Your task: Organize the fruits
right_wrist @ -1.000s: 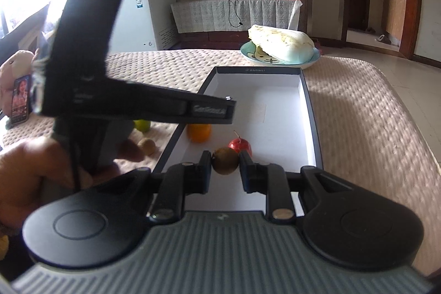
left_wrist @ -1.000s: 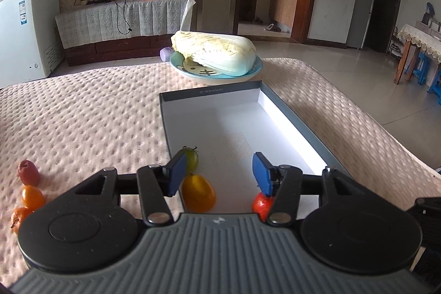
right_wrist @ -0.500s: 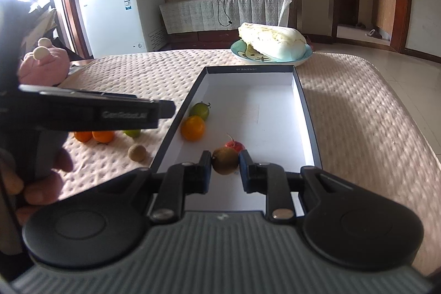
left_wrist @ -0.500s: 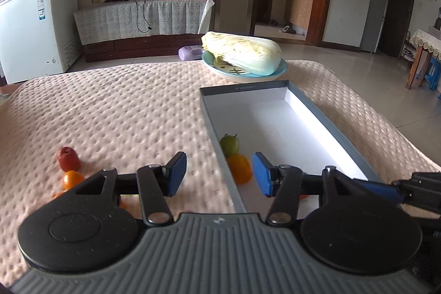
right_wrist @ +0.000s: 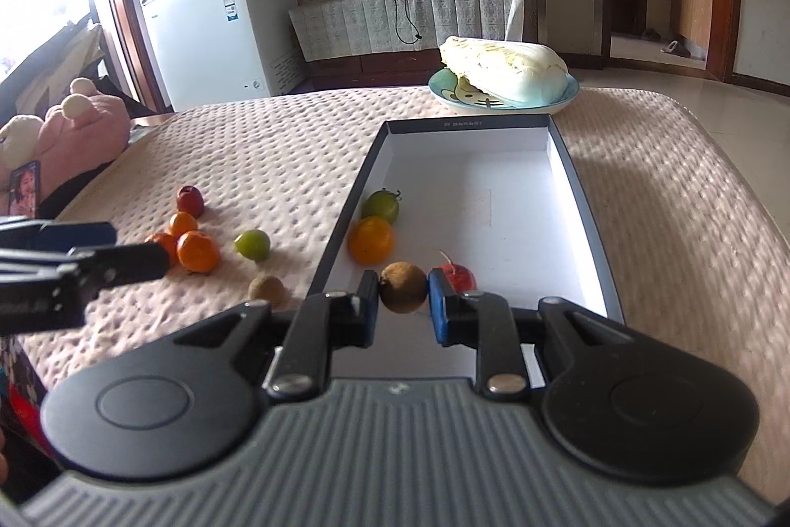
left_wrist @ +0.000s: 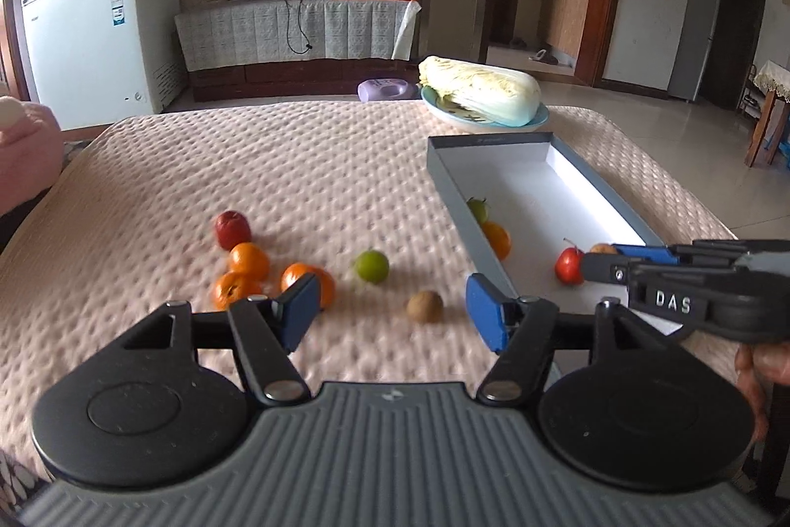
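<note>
- Left wrist view: the left gripper [left_wrist: 392, 312] has swung away from the box [left_wrist: 452, 186] and now hangs over the quilted cover [left_wrist: 296, 161], where a second ago it sat over the box floor. Its jaws are opening, wider than before, with nothing between the blue pads; it is released.
- Loose fruit now fills this view: a red fruit [left_wrist: 232, 229], three oranges [left_wrist: 248, 261] bunched just beside it, a green fruit [left_wrist: 371, 265] and a brown fruit [left_wrist: 424, 306] nearer the box.
- Inside the box, against its left wall, lie a green tomato [left_wrist: 478, 209] and an orange [left_wrist: 495, 239]; a red fruit with a stem [left_wrist: 569, 265] lies further right.
- The right gripper [left_wrist: 605, 255] reaches in from the right edge of the view, over the box.
- Right wrist view: the right gripper [right_wrist: 404, 300] is unchanged, clenched on a brown round fruit [right_wrist: 403, 286] over the near end of the box [right_wrist: 568, 161].
- The left gripper [right_wrist: 106, 253], which blocked much of this view a second ago, has drawn back to the left edge, uncovering the fruit on the cover [right_wrist: 276, 161].
- A cabbage [right_wrist: 503, 70] rests on a plate [right_wrist: 570, 92] beyond the box.
</note>
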Action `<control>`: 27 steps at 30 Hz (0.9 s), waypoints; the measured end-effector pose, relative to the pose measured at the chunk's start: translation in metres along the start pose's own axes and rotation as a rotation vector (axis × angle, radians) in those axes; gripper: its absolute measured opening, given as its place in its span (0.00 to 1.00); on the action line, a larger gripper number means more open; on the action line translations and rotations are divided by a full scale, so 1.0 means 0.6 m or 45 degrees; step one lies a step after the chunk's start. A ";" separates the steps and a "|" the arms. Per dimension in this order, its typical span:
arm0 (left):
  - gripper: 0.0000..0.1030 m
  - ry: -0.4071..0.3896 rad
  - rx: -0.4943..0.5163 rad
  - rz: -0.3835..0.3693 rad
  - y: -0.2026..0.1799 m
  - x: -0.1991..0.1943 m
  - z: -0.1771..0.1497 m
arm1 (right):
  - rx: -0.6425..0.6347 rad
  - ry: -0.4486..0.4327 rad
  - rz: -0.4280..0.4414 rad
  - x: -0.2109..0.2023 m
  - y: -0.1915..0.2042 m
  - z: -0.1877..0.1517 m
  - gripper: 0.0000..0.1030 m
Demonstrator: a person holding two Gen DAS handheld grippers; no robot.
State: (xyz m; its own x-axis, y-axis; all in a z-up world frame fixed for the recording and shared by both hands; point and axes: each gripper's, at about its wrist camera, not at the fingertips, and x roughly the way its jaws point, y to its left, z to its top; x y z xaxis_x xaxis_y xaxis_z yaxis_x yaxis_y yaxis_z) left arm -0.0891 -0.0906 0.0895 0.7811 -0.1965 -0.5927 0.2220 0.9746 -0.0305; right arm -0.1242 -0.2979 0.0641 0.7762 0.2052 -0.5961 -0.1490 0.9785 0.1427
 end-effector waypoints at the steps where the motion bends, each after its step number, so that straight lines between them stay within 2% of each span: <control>1: 0.69 0.005 0.008 0.014 0.001 0.000 -0.002 | -0.005 0.002 0.001 0.001 0.002 -0.001 0.24; 7: 0.69 0.041 -0.049 0.069 0.031 0.022 -0.017 | -0.014 0.013 -0.011 0.009 0.014 -0.002 0.24; 12: 0.69 0.009 -0.080 0.101 0.055 0.028 -0.013 | 0.004 0.033 -0.041 0.020 0.012 -0.003 0.25; 16: 0.82 -0.080 -0.110 0.119 0.072 0.016 -0.014 | 0.030 0.029 -0.053 0.023 0.011 -0.002 0.25; 23: 0.83 -0.040 -0.201 0.094 0.117 0.017 -0.005 | 0.040 0.007 -0.076 0.027 0.018 0.002 0.25; 26: 0.83 -0.029 -0.195 0.117 0.128 0.015 -0.004 | 0.050 -0.012 -0.087 0.025 0.019 0.004 0.39; 27: 0.83 -0.030 -0.183 0.131 0.130 0.014 -0.004 | 0.052 -0.023 -0.089 0.024 0.020 0.005 0.39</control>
State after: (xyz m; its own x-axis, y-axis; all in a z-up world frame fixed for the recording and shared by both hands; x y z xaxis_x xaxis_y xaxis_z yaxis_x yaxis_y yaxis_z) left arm -0.0667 -0.0162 0.0803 0.8093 -0.0956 -0.5796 0.0555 0.9947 -0.0866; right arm -0.1133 -0.2834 0.0597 0.7949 0.1359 -0.5913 -0.0696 0.9886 0.1337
